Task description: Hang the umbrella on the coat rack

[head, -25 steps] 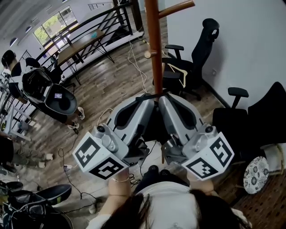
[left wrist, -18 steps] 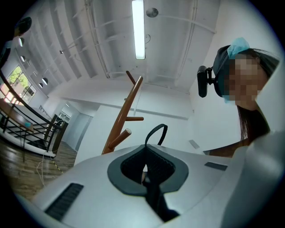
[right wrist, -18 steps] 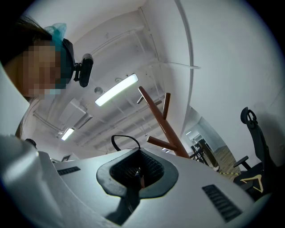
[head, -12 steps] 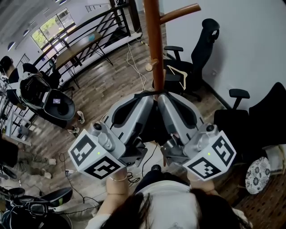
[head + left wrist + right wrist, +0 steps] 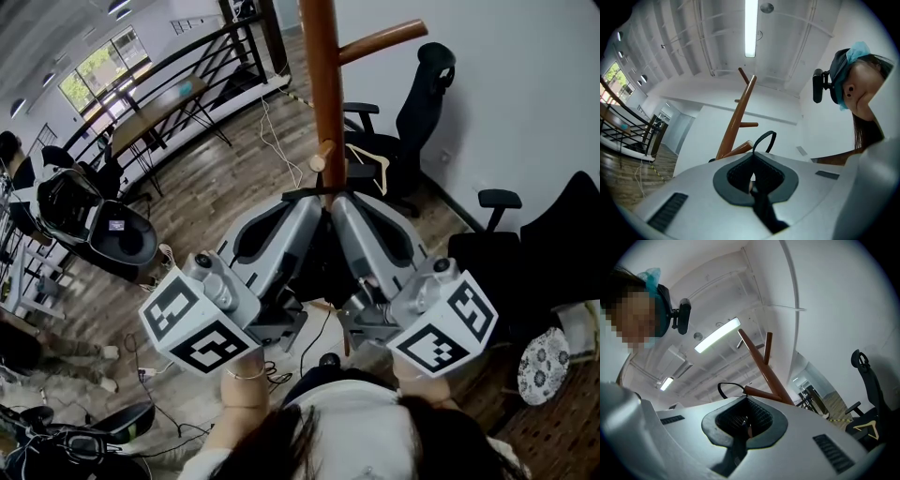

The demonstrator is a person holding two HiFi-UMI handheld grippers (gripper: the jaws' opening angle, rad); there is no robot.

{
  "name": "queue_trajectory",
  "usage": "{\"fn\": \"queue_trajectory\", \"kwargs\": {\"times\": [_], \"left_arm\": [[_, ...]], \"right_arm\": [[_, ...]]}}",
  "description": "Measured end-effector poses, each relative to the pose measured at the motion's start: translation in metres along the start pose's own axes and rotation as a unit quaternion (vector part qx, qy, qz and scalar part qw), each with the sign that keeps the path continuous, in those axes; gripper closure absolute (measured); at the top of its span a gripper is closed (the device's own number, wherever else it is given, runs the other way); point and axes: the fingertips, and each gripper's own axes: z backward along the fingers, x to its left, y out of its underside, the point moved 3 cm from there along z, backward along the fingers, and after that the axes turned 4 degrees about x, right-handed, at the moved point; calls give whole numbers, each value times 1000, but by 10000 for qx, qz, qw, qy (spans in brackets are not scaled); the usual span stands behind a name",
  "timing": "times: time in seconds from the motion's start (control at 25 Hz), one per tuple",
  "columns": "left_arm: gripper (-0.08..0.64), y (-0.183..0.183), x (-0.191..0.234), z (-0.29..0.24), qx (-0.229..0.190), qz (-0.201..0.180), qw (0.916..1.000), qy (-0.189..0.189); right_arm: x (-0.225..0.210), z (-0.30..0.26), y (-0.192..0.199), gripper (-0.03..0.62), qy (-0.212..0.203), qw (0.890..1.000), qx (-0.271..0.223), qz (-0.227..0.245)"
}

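Note:
The wooden coat rack's pole [image 5: 323, 84] stands straight ahead, with a short peg [image 5: 323, 155] low on it and a longer peg [image 5: 380, 42] higher up. My left gripper [image 5: 314, 199] and right gripper [image 5: 339, 199] meet tip to tip just below the short peg. Both are shut on the umbrella's black strap [image 5: 323, 193]. In the left gripper view the strap's loop [image 5: 765, 139] rises above the left gripper [image 5: 751, 176], close to a peg [image 5: 738, 150]. In the right gripper view the loop [image 5: 726, 387] stands beside a peg [image 5: 764, 392], above the right gripper [image 5: 746, 423]. The umbrella's body is mostly hidden under the grippers.
Black office chairs [image 5: 412, 103] stand by the white wall on the right, one with a wooden hanger [image 5: 375, 167] on its seat. A round patterned cushion [image 5: 539, 364] lies at the lower right. Cables trail across the wooden floor [image 5: 216, 187]. A railing [image 5: 178, 66] runs at the back left.
Both grippers, still shut on the strap, have come closer to the rack's short peg, which now sits just above their tips. The left gripper's marker cube has drifted left.

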Motion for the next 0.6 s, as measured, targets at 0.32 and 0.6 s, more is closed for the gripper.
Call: {"fn": "queue_trajectory", "kwargs": {"times": [0.32,0.6], "left_arm": [[552,1,14,-18,102,116,9998,80],[552,-4,21,-18,195,238,9994,134]], "right_arm": [[-19,-7,-3,560,103,9999,-9,-66],[-18,-15,-4,560,169,9997,17,-152]]}}
